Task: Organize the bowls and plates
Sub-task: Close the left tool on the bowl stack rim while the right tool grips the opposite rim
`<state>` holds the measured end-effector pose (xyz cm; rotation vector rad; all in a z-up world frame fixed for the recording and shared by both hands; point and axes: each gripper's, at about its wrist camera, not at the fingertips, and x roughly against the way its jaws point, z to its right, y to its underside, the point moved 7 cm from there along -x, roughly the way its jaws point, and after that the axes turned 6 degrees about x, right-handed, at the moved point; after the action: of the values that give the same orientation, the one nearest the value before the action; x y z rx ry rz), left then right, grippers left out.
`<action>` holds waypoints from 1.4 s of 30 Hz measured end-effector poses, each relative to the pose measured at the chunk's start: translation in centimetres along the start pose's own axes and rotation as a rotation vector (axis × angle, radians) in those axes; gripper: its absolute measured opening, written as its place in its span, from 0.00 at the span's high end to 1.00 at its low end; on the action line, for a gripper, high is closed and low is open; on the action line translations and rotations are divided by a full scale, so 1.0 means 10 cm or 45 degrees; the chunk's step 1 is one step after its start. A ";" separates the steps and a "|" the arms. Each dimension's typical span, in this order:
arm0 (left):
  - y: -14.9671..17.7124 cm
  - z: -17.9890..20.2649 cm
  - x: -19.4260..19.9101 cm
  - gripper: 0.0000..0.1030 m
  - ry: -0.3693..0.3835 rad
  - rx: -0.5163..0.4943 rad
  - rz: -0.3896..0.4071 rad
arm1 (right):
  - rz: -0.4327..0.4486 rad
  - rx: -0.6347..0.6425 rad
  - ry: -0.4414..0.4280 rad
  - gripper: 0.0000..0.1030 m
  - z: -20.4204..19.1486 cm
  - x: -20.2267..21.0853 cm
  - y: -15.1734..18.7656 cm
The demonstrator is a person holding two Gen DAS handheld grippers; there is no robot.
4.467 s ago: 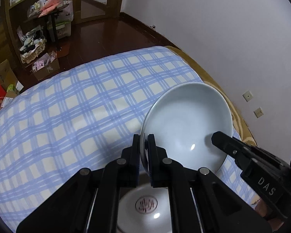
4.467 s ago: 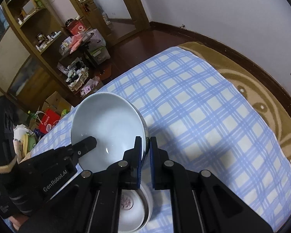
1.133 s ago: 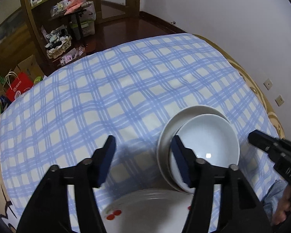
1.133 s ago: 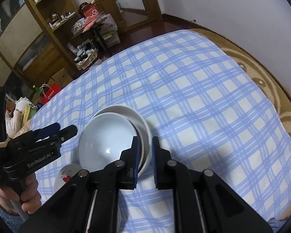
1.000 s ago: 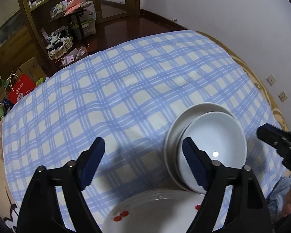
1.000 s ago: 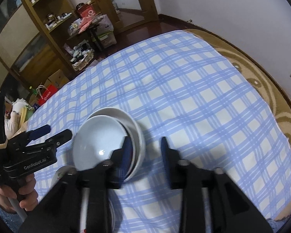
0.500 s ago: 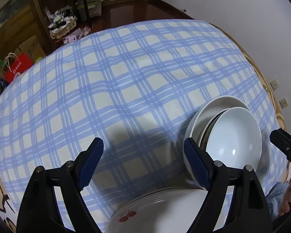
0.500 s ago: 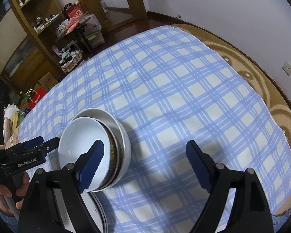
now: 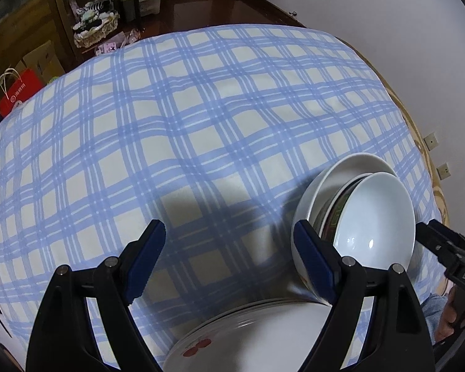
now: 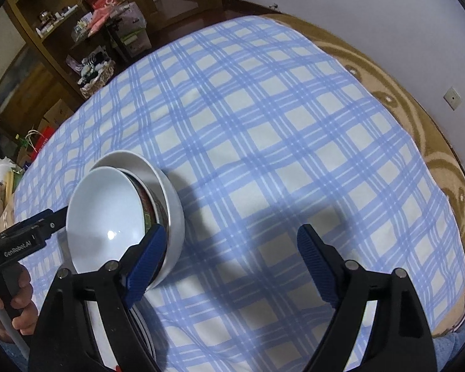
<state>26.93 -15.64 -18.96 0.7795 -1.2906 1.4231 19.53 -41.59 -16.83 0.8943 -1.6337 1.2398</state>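
I hold both grippers with their jaws wide apart and nothing between them. My left gripper (image 9: 229,259) hangs over bare checked cloth (image 9: 201,117); my right gripper (image 10: 229,259) has just been opening, and only cloth lies in its gap.

The nested bowls (image 9: 359,214) sit at about four o'clock in the left wrist view and nine o'clock in the right wrist view (image 10: 124,214). A plain white bowl (image 10: 105,217) leans off-centre in a bowl with a patterned rim, both inside a wider white one. The stack of plates (image 9: 257,334), the top one printed with red cherries, lies at six o'clock, just beside the bowls.

I judge the main risk to be the tilt: the top bowl is not seated level, so a nudge from either inner pad, both close to the rims, could slide it out or tip the whole nest. The soft cloth gives little steady footing.

Readable writing: "GenRobot.AI" on my left gripper's body in the right wrist view, and mirrored letters like "DAS" on the right gripper's in the left wrist view.
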 end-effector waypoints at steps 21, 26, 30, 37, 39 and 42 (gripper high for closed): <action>0.00 0.14 -0.04 0.19 0.019 -0.048 -0.044 | -0.103 -0.045 -0.016 0.09 -0.01 -0.14 0.06; -0.01 0.17 -0.04 0.20 -0.018 -0.079 -0.017 | -0.106 -0.022 0.023 0.07 -0.03 -0.14 0.04; 0.01 0.16 -0.07 0.39 0.062 -0.027 -0.062 | -0.102 -0.026 0.027 0.07 -0.05 -0.13 0.04; 0.04 0.21 -0.05 0.52 0.021 -0.056 -0.044 | -0.111 -0.016 0.023 0.08 -0.12 -0.13 0.05; 0.06 0.24 -0.06 0.52 -0.003 -0.090 -0.023 | -0.105 -0.019 0.039 0.10 -0.13 -0.13 0.06; 0.07 0.26 -0.06 0.62 0.039 -0.088 -0.025 | -0.092 0.014 0.055 0.16 -0.17 -0.11 0.05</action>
<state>26.01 -18.22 -19.12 0.7194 -1.2984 1.3628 19.83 -39.80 -17.80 0.9189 -1.5488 1.2114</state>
